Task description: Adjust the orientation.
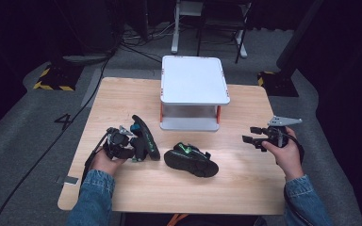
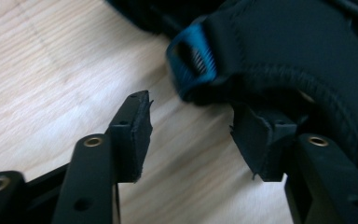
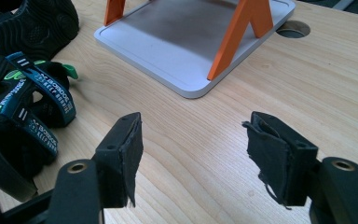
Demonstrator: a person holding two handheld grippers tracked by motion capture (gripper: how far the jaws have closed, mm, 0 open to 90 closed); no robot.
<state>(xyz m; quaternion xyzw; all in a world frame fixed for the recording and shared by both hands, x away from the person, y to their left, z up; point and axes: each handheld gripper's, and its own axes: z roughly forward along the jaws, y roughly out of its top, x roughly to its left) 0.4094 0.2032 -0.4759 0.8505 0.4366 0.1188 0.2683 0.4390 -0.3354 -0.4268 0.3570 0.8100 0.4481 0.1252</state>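
From the high view, 2 black sandals lie on the wooden table [image 1: 245, 179] in front of a white 2-level stand [image 1: 193, 80]: the left sandal [image 1: 145, 137] is tipped on its side right at the left gripper [image 1: 134, 143], and the right sandal [image 1: 191, 160] lies flat near the middle. The right gripper [image 1: 253, 136] hovers well apart from both, jaws apart and holding nothing. Both sandals look light, with soft padded straps and a bendy rubber sole, so a strap or the heel edge seems the best place to grip. In the left gripper view, the jaws stand partly open with nothing pressed between them; the sandal's blue loop [image 2: 191, 65] and padded strap [image 2: 303, 51] sit just beyond the right pad. In the right gripper view, the jaws are open over bare wood, the right sandal [image 3: 23, 107] off to the side.
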